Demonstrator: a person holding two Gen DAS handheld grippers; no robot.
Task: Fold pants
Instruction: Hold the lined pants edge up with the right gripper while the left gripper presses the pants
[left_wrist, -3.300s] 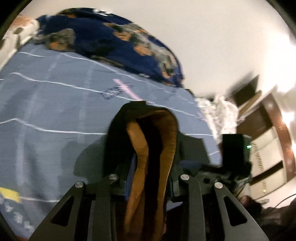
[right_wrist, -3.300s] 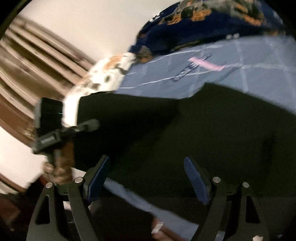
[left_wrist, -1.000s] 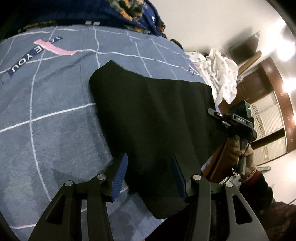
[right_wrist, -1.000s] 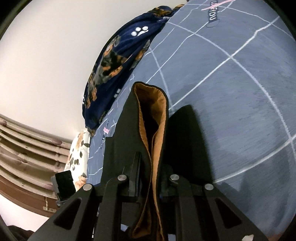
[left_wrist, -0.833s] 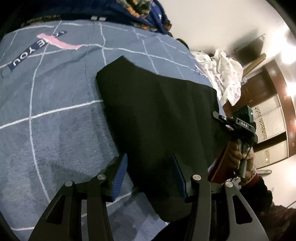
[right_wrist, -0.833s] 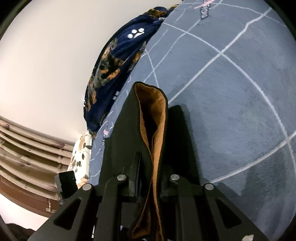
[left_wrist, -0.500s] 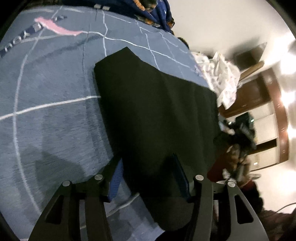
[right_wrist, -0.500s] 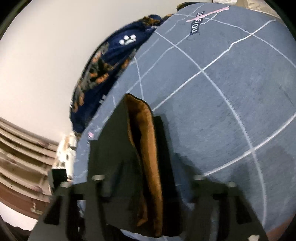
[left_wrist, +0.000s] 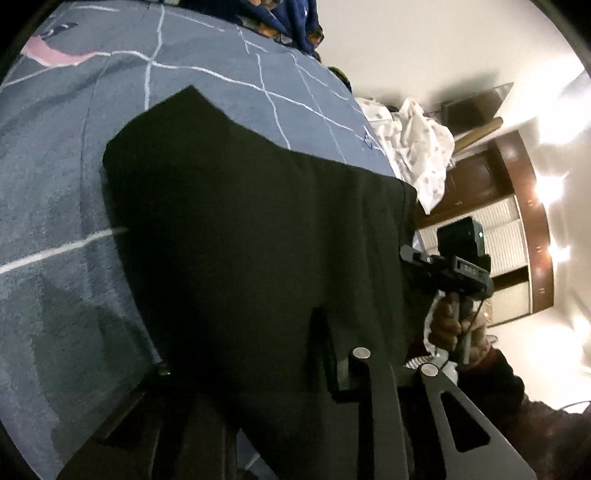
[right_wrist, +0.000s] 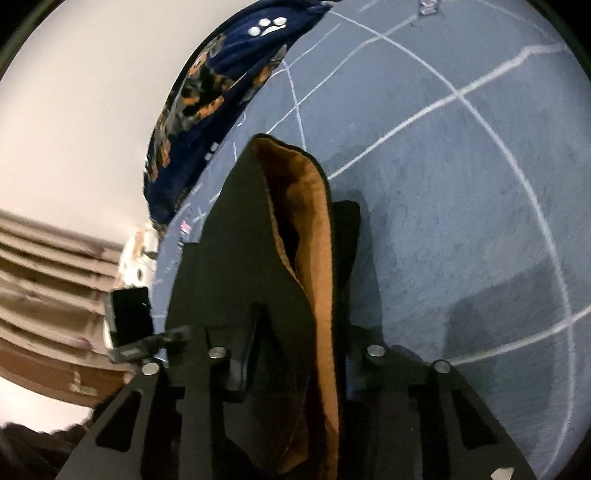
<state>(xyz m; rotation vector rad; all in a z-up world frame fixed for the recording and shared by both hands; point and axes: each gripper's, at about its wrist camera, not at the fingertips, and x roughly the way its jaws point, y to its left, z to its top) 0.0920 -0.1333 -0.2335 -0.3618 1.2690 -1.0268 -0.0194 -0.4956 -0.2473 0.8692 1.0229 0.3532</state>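
Pinching the black pants on the bed, both jaws have just been closing on cloth; a thin bite could slip.

The pants hide the left gripper's near finger (fabric draped over it).

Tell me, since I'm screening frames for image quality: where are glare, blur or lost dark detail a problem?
Left wrist: ceiling lights glare white at right; black pants lose all fold detail. Right wrist: wooden slats at left smear with blur; bedspread gridlines bow from fisheye.
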